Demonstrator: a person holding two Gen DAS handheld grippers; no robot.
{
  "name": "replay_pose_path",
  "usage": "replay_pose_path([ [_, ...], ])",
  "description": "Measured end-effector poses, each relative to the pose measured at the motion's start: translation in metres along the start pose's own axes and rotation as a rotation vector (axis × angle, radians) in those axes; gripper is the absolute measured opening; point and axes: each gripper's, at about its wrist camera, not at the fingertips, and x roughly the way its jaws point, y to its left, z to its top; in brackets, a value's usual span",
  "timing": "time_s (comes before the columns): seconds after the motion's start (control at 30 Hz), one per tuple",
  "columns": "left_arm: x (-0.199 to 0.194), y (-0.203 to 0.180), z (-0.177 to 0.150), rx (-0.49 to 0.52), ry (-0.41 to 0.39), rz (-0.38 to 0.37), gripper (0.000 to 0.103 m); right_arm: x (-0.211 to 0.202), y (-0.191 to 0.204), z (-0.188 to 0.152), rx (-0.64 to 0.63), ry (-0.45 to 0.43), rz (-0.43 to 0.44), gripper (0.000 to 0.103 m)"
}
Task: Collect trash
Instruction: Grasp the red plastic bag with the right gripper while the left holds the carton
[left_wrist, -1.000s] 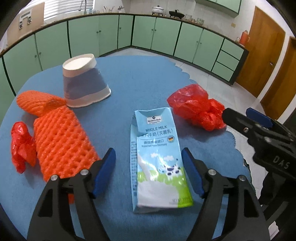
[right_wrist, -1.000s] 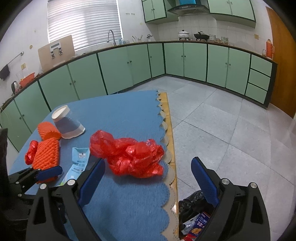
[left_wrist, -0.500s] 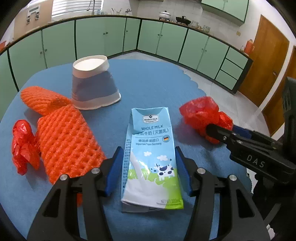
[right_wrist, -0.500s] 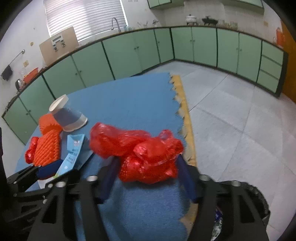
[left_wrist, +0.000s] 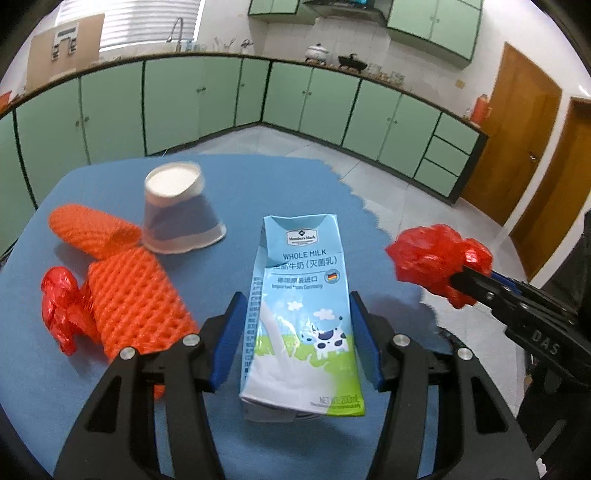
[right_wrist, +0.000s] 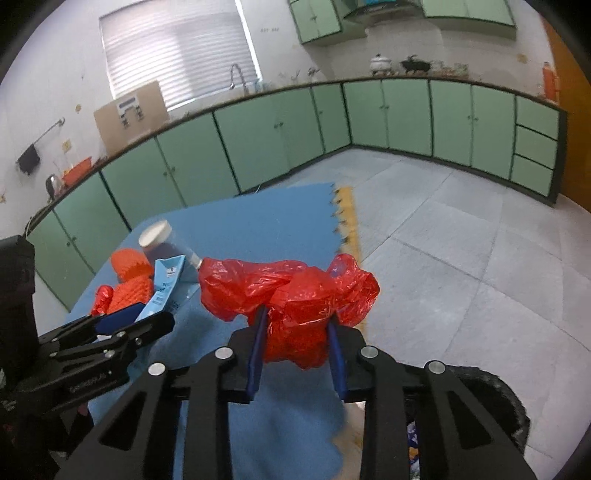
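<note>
1. Far left of the surface (left_wrist: 258, 177): a small crumpled red wrapper (left_wrist: 61, 308) lies touching an orange foam net (left_wrist: 133, 299). A second orange foam net (left_wrist: 90, 230) lies just behind them. None of the three has been collected.
2. Behind the nets: a paper cup (left_wrist: 179, 210) lies tipped with its base facing up and away. It rests on the surface and has not been collected.
3. Centre: the left gripper (left_wrist: 299, 343) is pinching a milk carton (left_wrist: 303, 314) by its long sides. The blue pads press both edges, and the carton appears raised off the surface. Its jaws have just been closing, with the carton between them.
4. Right: the right gripper (right_wrist: 297, 354) is pinching a crumpled red plastic bag (right_wrist: 295, 295), held clear of the surface past its right edge. Its jaws have just been closing on the bag.
5. Near right, on the floor: a black-lined trash bin (right_wrist: 491, 406) stands below the right gripper, with some items inside.
6. Progress, judged: two items are gripped but not dropped. Four items remain on the surface.
</note>
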Motion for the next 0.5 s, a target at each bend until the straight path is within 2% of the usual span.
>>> replay_pose_path([
  [0.23, -0.017, -0.056, -0.007, 0.080, -0.025, -0.080, 0.053, -0.059, -0.040, -0.025, 0.049, -0.033, -0.113, 0.030],
  [0.5, -0.016, -0.135, -0.034, 0.173, 0.003, -0.204, 0.053, -0.103, -0.089, -0.062, 0.079, -0.021, -0.265, 0.030],
])
